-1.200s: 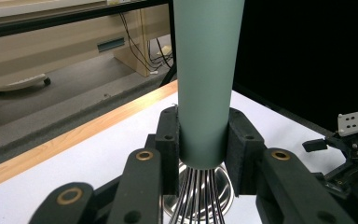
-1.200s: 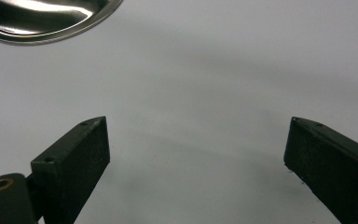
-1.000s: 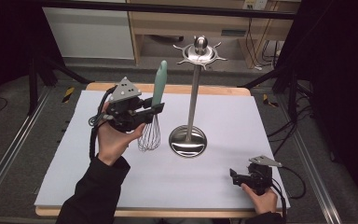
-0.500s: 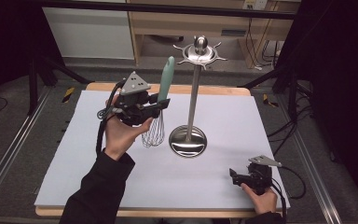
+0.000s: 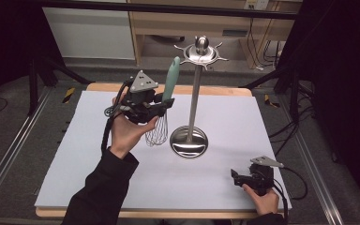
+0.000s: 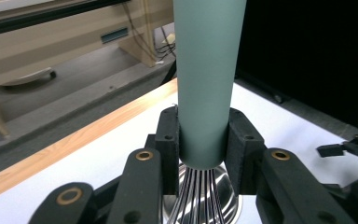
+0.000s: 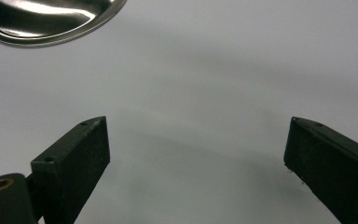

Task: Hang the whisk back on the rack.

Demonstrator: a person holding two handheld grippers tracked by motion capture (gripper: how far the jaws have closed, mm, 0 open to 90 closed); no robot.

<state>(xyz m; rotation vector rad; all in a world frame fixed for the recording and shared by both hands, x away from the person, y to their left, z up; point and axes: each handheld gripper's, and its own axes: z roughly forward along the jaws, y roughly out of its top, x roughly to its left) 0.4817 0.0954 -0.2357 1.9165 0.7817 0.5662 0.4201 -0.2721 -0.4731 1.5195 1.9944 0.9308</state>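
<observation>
Clamped on the teal-handled wire whisk point(image 5: 165, 105), my left gripper point(image 5: 155, 108) risks knocking the steel utensil stand point(image 5: 191, 101); right gripper point(image 5: 236, 177) gapes wide.

Whisk point(image 5: 163, 110) in left gripper point(image 5: 161, 107), now higher, nearer the stand point(image 5: 192, 98).

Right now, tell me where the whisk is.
In the high view the whisk stands upright left of centre, gripped by the left gripper, just left of the metal stand.
</observation>
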